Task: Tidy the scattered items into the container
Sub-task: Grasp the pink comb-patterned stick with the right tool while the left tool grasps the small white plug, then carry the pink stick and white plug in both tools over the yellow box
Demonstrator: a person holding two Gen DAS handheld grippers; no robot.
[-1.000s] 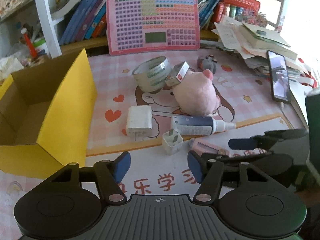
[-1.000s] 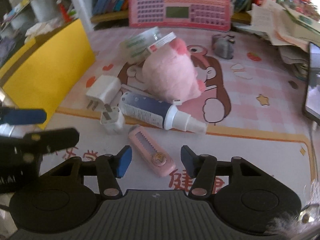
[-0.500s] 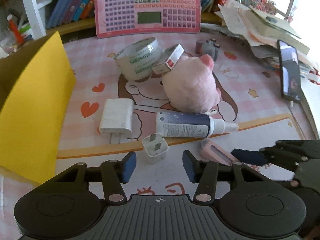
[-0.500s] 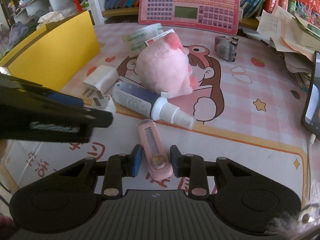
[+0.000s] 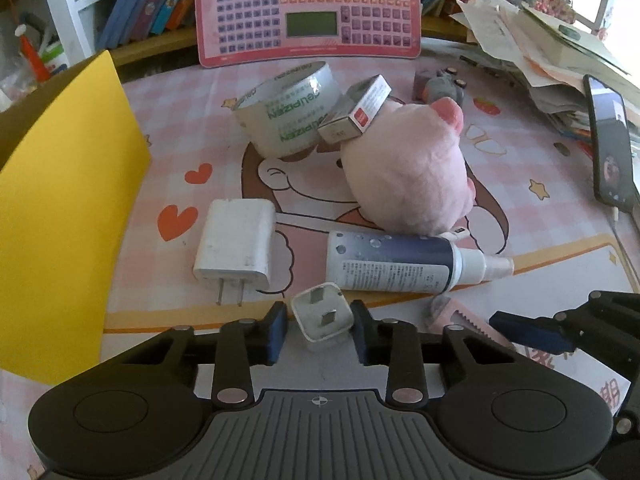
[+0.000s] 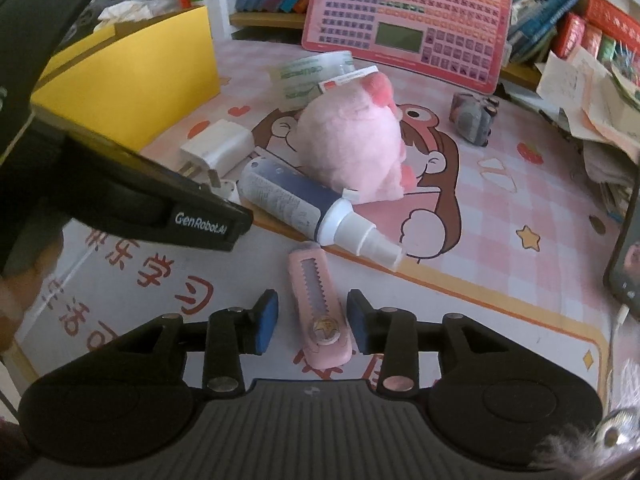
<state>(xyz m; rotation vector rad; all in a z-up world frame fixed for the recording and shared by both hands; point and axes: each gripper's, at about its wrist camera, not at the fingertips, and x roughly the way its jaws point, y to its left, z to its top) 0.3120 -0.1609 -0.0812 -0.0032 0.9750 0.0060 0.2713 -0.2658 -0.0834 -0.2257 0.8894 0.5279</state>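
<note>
Clutter is spread over the pink desk (image 5: 540, 240), and two pieces are being taken at once. The left gripper (image 5: 319, 327) has its jaws drawn in around the small white plug (image 5: 322, 312), which stands prongs-up; the right pad appears to touch its side, the left pad sits just beside it, so a firm hold is judged likely but not certain. The right gripper (image 6: 312, 322) straddles the pink utility knife (image 6: 320, 312), which lies flat on the desk; its jaws are opening and small gaps are seen on both sides, so nothing is held there. The yellow box (image 5: 60, 216) stands to the left. For a clean lift, the plug should be squeezed on its flat sides and raised straight, clear of the larger white charger (image 5: 234, 244) and spray bottle (image 5: 394, 264). The knife should be re-centred across its narrow width before closing.
</note>
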